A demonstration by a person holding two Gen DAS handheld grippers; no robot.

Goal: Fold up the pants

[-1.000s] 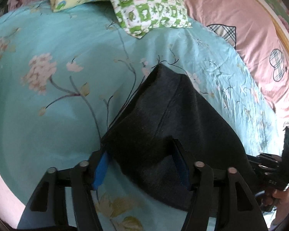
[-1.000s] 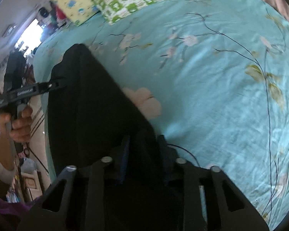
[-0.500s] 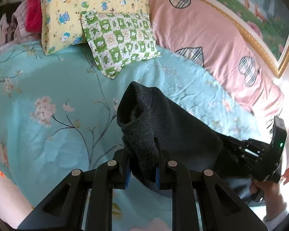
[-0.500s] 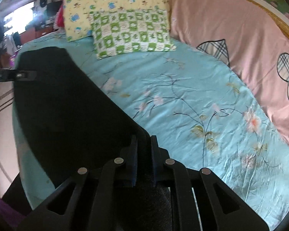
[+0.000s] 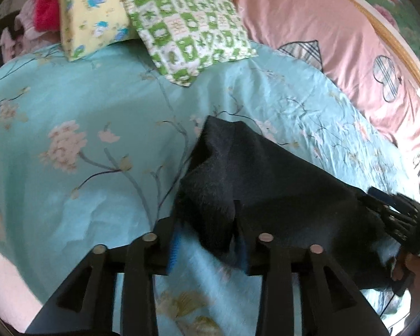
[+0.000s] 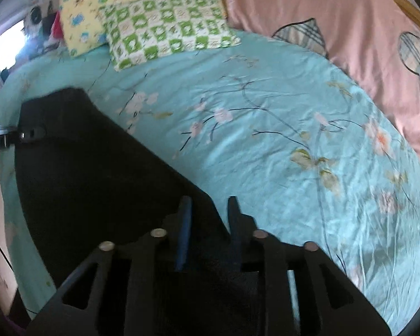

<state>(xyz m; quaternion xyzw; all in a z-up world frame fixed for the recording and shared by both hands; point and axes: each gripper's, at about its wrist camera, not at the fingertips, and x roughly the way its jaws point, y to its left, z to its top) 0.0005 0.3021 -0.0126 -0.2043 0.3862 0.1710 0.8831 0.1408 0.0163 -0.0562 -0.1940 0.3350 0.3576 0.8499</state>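
Describer: Since the frame half a second ago, both pairs of tongs have been opened from a tight clench. The fold of dark pants (image 5: 266, 182) that was bunched up and raised in the left tongs (image 5: 207, 240) is now seen lower and slacker.

Listener: Is anything gripped now?

Describer: No. The left tongs are released: a fold of the cloth hangs between the fingers, against the right-hand one, and the left blue pad (image 5: 173, 247) is left clear of it. The right tongs (image 6: 208, 224) are also parted, with the edge of the pants lying loosely between them.

Listener: Where are the pants placed?

Describer: They are spread on a bed covered by a turquoise flowered sheet (image 5: 70, 112), near its close edge, and stretched between the two tongs. A green checked pillow (image 5: 190, 28) and a yellow pillow (image 5: 92, 8) are seen further back, well apart from the pants, with a pink quilt (image 5: 322, 28) beside them.
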